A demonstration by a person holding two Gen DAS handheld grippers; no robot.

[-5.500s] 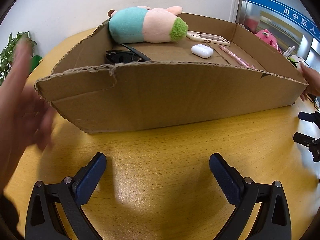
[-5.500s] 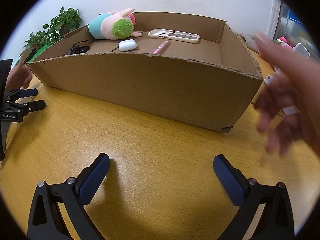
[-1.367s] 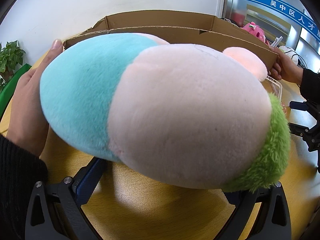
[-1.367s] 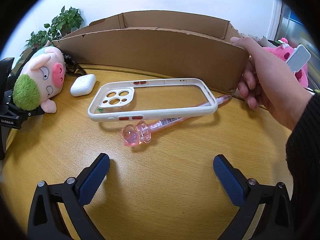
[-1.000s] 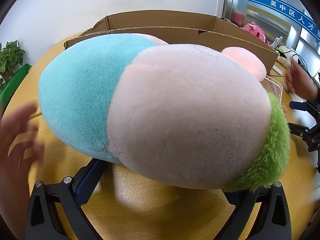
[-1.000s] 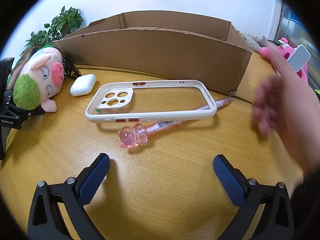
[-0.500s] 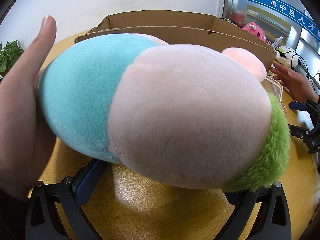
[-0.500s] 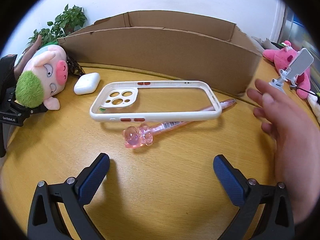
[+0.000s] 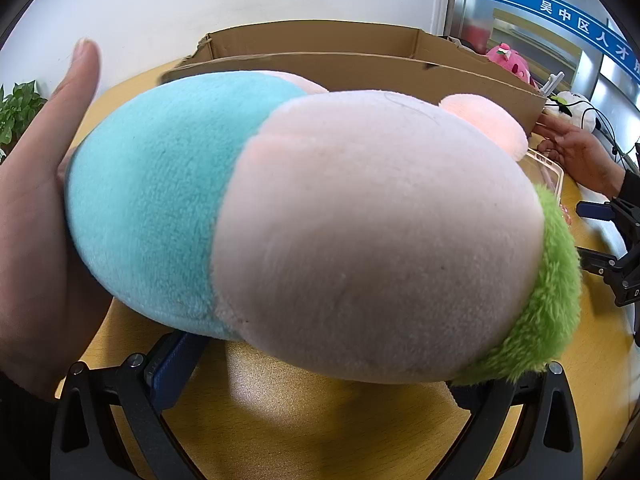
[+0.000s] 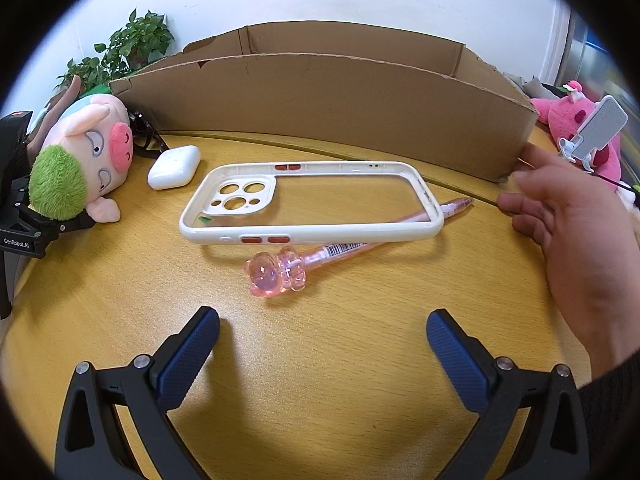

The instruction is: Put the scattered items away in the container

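Cardboard fills the back of the left wrist view: the cardboard box [image 9: 360,60] stands at 12 o'clock on the wooden table [image 9: 320,420], its inside hidden from here. Right in front, blocking nearly everything, lies the plush pig [image 9: 312,232], teal and pale pink with a green tuft at 4 o'clock. It sits across the left gripper [image 9: 320,364], over the 2 blue pads [image 9: 176,356]; the fingers look spread wide, but whether they grip the toy I cannot tell. A bare hand [image 9: 40,220] rests against the plush at 9 o'clock. At 3 o'clock a second hand [image 9: 576,152] reaches near the box corner, with a black gripper beside it.

Over to the right wrist view. The box [image 10: 320,108] again at 12 o'clock, interior out of sight. On the table [image 10: 320,360] in front of it: the plush pig [image 10: 84,164] at 9 o'clock, face up, lying on the other gripper's black frame; a white earbud case [image 10: 174,167] just beside it; dark sunglasses [image 10: 146,136] behind, against the box wall. Centre stage, a white phone case [image 10: 312,200] rests on top of a pink pen [image 10: 340,252] with a bear topper. The right gripper [image 10: 320,352] at 6 o'clock is spread wide, holding nothing. A hand [image 10: 560,216] hovers at 3 o'clock by the box corner. A potted plant [image 10: 120,52] shows at 10 o'clock, a pink plush toy [image 10: 568,116] at 2 o'clock.
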